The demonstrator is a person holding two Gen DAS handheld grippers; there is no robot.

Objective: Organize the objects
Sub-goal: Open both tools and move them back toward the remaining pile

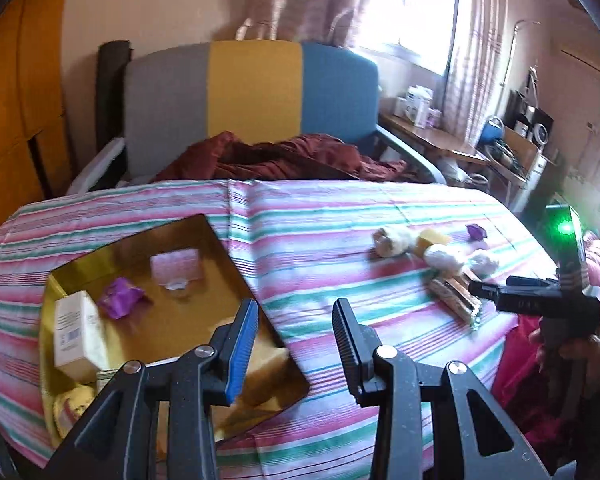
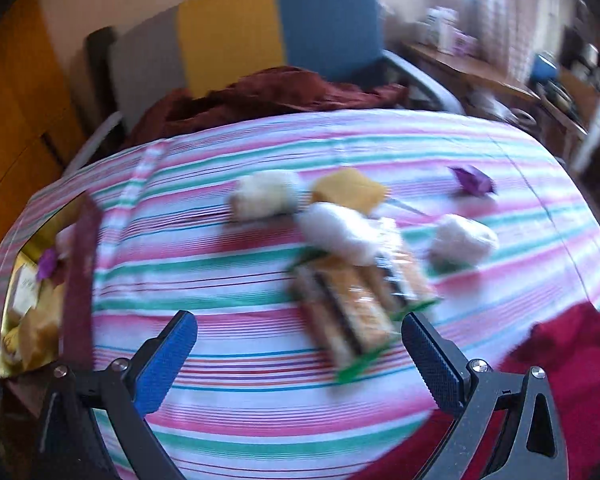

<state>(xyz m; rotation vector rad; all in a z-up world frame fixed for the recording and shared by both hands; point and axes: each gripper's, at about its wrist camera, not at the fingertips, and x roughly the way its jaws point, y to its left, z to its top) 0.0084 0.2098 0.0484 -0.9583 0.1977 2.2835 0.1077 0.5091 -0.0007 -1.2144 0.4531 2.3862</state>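
A gold tray (image 1: pixel 236 280) lies on the striped cloth at the left and holds a white box (image 1: pixel 76 328), a purple wrapper (image 1: pixel 120 296) and a pink packet (image 1: pixel 176 266). My left gripper (image 1: pixel 296 312) is open and empty over the tray's right edge. Loose snacks lie to the right: biscuit packs (image 2: pixel 356 308), white wrapped sweets (image 2: pixel 336 232), a yellow piece (image 2: pixel 348 188) and a purple wrapper (image 2: pixel 472 180). My right gripper (image 2: pixel 300 336) is open and empty just short of the biscuit packs; it also shows in the left wrist view (image 1: pixel 484 290).
The striped cloth (image 1: pixel 320 220) covers the table. A grey, yellow and blue chair (image 1: pixel 252 92) with a dark red cloth (image 1: pixel 284 156) stands behind it. A red cloth (image 2: pixel 572 360) lies at the right edge. A cluttered desk (image 1: pixel 440 136) is at the far right.
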